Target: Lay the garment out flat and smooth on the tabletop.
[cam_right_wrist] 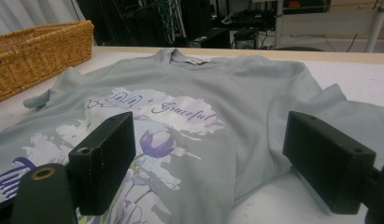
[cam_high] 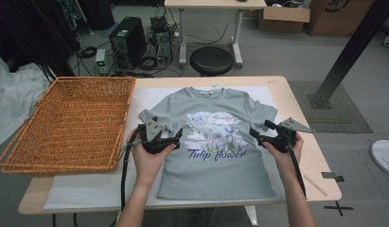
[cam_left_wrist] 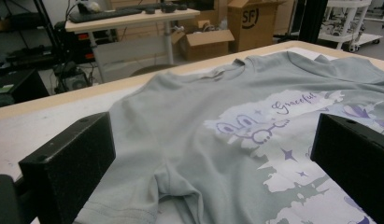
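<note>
Hands [cam_high: 149, 153] low — claws wide over T-shirt [cam_high: 216, 161]

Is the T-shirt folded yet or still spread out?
Spread. The T-shirt lies flat, print up, on the table, body and hem unfolded; only the sleeves look rumpled.

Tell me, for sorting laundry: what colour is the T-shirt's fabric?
Pale grey-green T-shirt, seen best in the high view.

A wicker basket [cam_high: 71, 123] walls off the counter's [cam_high: 296, 101] left end, while bare counter lies right of the T-shirt [cam_high: 216, 156].
</note>
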### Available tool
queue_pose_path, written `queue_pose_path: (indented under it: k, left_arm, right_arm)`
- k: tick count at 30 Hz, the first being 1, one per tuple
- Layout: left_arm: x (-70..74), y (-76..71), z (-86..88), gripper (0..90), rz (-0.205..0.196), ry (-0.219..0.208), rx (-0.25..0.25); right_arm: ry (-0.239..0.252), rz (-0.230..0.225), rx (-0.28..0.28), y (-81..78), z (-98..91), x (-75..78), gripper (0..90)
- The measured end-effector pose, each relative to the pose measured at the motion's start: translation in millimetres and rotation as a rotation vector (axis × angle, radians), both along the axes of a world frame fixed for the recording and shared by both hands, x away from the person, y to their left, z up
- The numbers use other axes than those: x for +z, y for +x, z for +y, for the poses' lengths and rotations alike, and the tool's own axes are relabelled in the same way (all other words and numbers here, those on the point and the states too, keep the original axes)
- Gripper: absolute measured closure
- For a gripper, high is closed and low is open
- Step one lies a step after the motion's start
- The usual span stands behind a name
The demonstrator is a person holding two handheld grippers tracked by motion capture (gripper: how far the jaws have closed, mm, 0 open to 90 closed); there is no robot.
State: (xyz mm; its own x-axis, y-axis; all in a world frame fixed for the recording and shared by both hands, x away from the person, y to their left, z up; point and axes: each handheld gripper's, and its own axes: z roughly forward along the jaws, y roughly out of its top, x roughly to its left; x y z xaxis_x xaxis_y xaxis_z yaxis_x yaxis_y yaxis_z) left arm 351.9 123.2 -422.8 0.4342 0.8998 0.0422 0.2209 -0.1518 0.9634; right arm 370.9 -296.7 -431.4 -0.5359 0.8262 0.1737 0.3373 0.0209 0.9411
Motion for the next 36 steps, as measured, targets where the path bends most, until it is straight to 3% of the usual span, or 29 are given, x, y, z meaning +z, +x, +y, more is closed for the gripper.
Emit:
queue_pose_path:
  k: [12, 36]
  left_arm:
    - [4.9, -5.7, 10.0, 0.3, -0.023, -0.009, 0.009]
    - [3.5, -4.0, 14.0, 0.3, -0.025, -0.004, 0.019]
  right_arm:
    - [-0.018, -0.005, -0.017, -1.3, -7.0, 5.7, 15.9]
    - [-0.021, -0.004, -0.051, 13.2, -11.1, 11.8, 17.6]
